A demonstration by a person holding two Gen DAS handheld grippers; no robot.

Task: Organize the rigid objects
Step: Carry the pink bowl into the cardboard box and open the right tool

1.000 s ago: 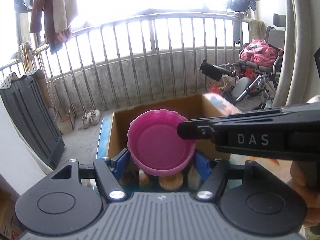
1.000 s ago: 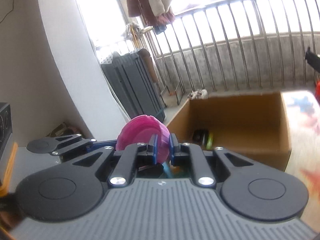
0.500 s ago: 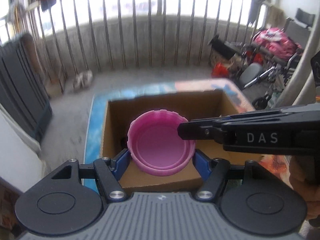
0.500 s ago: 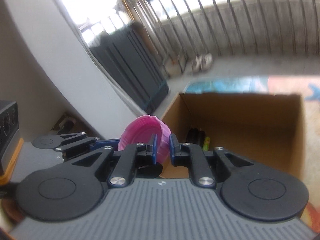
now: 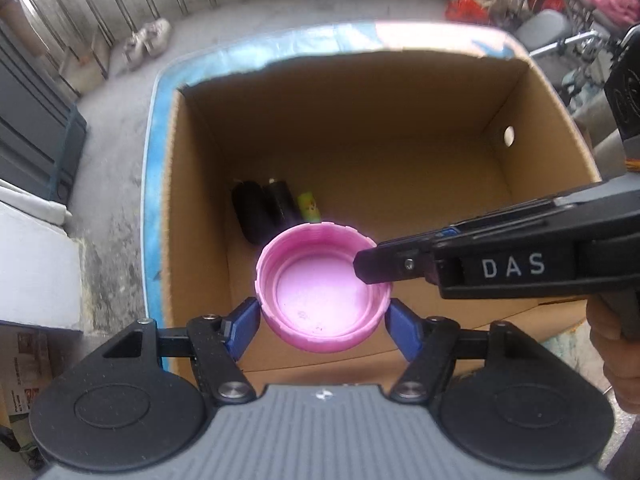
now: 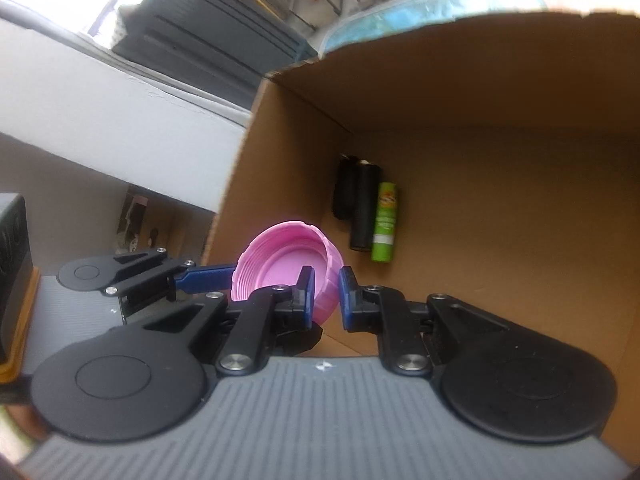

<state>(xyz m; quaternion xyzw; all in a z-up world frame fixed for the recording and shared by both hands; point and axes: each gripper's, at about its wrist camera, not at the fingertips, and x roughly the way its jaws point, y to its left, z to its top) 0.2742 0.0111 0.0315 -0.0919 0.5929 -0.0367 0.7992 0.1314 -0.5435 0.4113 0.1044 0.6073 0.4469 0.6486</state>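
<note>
A big pink lid (image 5: 320, 292), hollow side up, hangs over the near left part of an open cardboard box (image 5: 360, 128). My left gripper (image 5: 322, 326) is shut on it, one blue pad against each side of its wall. My right gripper (image 5: 364, 268) comes in from the right and pinches the lid's rim. In the right wrist view that right gripper (image 6: 324, 296) is shut on the wall of the pink lid (image 6: 280, 264), with the left gripper's blue finger (image 6: 204, 274) behind it. On the box floor (image 6: 500, 208) lie two black cylinders (image 6: 362, 208) and a green tube (image 6: 385, 220).
The box stands on a blue-edged mat (image 5: 240, 56) on a concrete floor. A pair of shoes (image 5: 146, 40) lies by the railing, a dark grey crate (image 5: 32, 120) stands at left, and a wheelchair with clutter (image 5: 560, 20) at right. A white ledge (image 5: 32, 260) borders the left.
Both grippers, still holding the pink lid, have moved forward and tipped downward. The views went from the railing and window to looking straight into the box.
</note>
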